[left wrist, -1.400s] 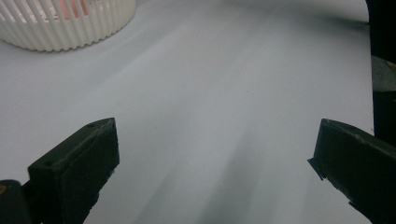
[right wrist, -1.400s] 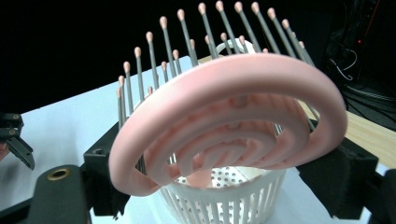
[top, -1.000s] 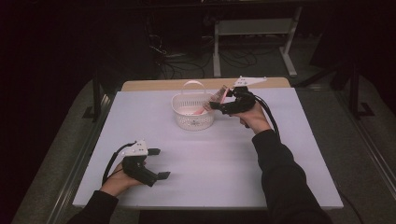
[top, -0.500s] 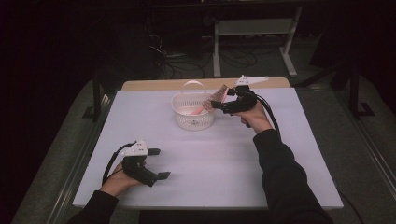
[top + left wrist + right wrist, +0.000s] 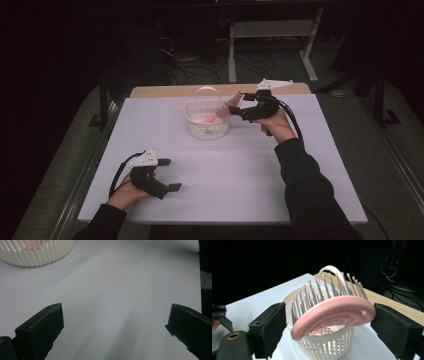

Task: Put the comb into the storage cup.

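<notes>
While the left gripper (image 5: 167, 175) rests low on the near left part of the white table (image 5: 250, 200), its jaws spread wide with nothing between them, the work goes on at the far side. Beyond it stands the white slatted plastic basket with a hoop handle (image 5: 206, 120), and the pink oval hairbrush with grey, pink-tipped bristles (image 5: 229, 106) leans over the basket's right rim, handle end down inside.

From the right gripper view, the brush head (image 5: 332, 312) sits between the two black jaws, which have just been opening; a gap shows at the left pad, while the right pad looks close to or touching the head's edge. The brush appears released and propped on the rim.

To finish this step well, I would open a little wider, then draw the right gripper (image 5: 244, 111) straight back and up, so no pad drags the bristles or tips the light basket.

The right forearm reaches diagonally across the table, wrist raised, the gripper roughly level and pointing left at the basket.
</notes>
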